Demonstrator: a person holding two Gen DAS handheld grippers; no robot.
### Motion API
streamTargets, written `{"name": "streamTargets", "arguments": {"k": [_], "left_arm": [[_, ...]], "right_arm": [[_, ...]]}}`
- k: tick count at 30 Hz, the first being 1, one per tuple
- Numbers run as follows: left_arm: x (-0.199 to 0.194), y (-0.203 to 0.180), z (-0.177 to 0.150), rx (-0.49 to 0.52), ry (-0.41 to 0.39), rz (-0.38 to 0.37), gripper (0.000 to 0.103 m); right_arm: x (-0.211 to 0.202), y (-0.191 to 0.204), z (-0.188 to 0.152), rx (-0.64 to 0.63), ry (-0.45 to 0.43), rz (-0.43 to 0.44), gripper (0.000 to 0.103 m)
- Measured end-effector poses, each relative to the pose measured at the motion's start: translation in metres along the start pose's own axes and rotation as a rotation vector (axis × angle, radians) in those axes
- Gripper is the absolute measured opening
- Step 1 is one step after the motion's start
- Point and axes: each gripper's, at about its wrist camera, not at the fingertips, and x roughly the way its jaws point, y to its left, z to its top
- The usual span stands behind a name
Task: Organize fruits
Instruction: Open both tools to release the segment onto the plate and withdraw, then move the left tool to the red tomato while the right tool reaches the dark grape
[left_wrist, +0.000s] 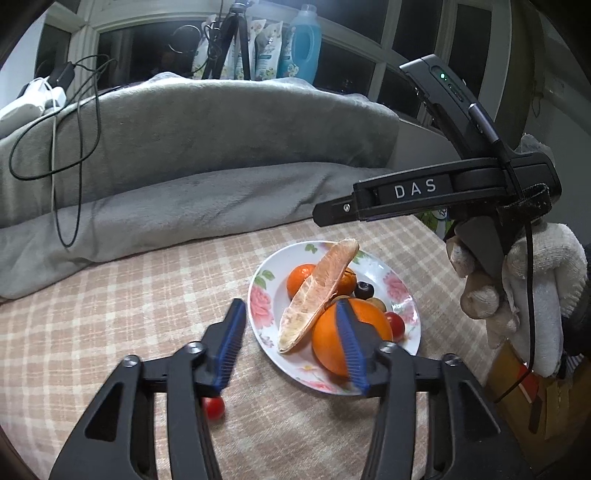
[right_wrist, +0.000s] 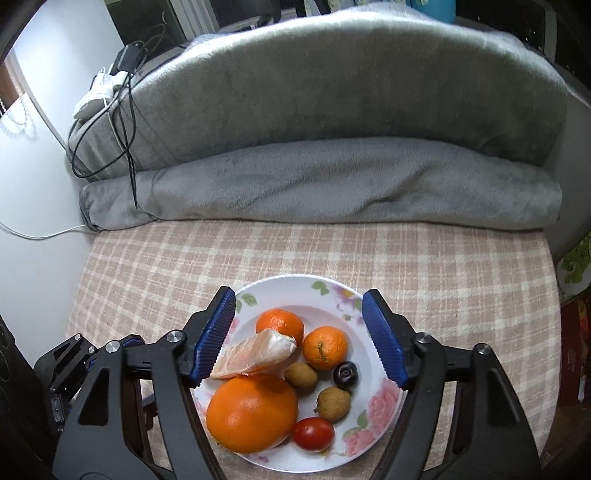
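Observation:
A white floral plate (right_wrist: 384, 402) (left_wrist: 258, 295) sits on the checked cloth. It holds a large orange (right_wrist: 251, 413) (left_wrist: 332, 332), a pomelo wedge (right_wrist: 255, 356) (left_wrist: 314, 295), two mandarins (right_wrist: 325, 347) (right_wrist: 280, 321), two brown longans (right_wrist: 301, 374) (right_wrist: 332, 402), a dark fruit (right_wrist: 345, 373) and a cherry tomato (right_wrist: 313, 432). Another cherry tomato (left_wrist: 214, 408) lies on the cloth under my left gripper. My left gripper (left_wrist: 291, 343) is open and empty at the plate's left rim. My right gripper (right_wrist: 299, 339) is open and empty above the plate; its body (left_wrist: 424, 192) shows in the left wrist view.
A rolled grey blanket (right_wrist: 321, 184) lies along the back of the cloth. Cables and a charger (right_wrist: 114, 77) hang at the back left. Bottles and a tripod (left_wrist: 258, 40) stand on the windowsill. Boxes (left_wrist: 524, 380) stand past the right edge.

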Motion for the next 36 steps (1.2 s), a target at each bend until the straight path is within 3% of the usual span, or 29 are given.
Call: {"name": "streamTargets", "arguments": {"k": [18,20,23,36], "left_arm": [[-0.025,0.032,-0.028,-0.033,0.021,0.070,0.058],[-0.029,0.036,-0.034,-0.038,0.029,0.079,0.058],[-0.032,0.040,-0.041,-0.040,0.040,0.094,0.058],[-0.037,0.048,-0.065,-0.031,0.085,0.125,0.058]], "right_arm": [[-0.009,0.037,-0.001,-0.158,-0.060,0.022,0.075],[-0.008,0.042,-0.002,-0.179,-0.059,0.035,0.084],[-0.009,0.053,-0.004,-0.229,-0.072,0.056,0.087],[-0.005,0.083,-0.014,-0.363,-0.036,0.108,0.087]]}}
